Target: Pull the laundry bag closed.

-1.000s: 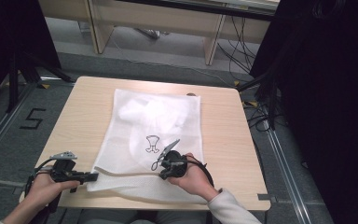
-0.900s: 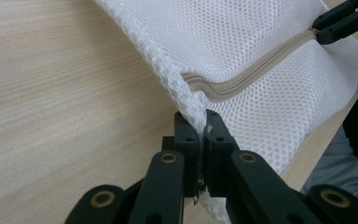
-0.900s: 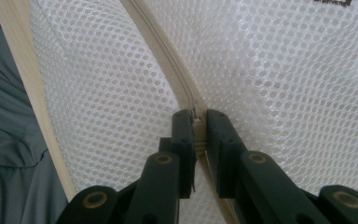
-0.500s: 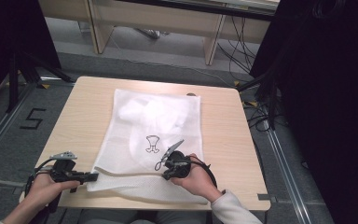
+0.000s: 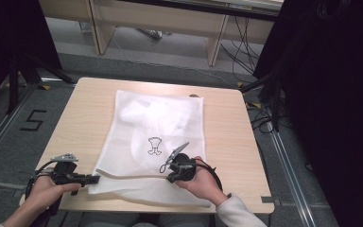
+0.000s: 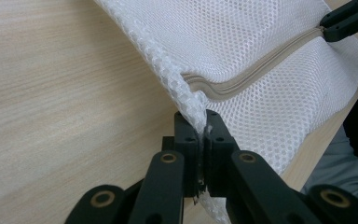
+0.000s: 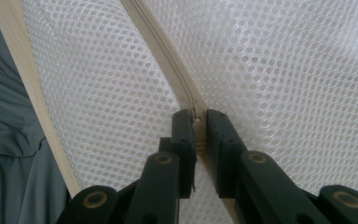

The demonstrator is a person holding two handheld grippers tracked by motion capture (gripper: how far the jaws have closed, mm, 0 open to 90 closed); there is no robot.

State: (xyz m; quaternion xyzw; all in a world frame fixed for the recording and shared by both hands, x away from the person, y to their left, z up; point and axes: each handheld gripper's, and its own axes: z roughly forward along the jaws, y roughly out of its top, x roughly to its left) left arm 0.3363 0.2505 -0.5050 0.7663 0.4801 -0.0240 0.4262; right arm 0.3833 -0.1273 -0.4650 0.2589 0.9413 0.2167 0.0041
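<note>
While the left gripper (image 6: 200,135) jaws pinch the mesh bag (image 6: 261,56) corner, the right gripper (image 7: 196,123) clamps its zipper (image 7: 168,60).

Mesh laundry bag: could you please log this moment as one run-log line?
left gripper: shut on mesh bag corner | right gripper: shut on zipper pull | bag flat on table

From above, even, soft light falls on my bench (image 5: 227,123), which reads bright and matte without glare, while the surroundings at both sides sink into near black. That high view is soft and grainy. Shadows under my hands are faint. In both gripper views the white mesh bag (image 6: 261,51) is crisp and bright; my black jaws near the lens blur slightly.
</note>
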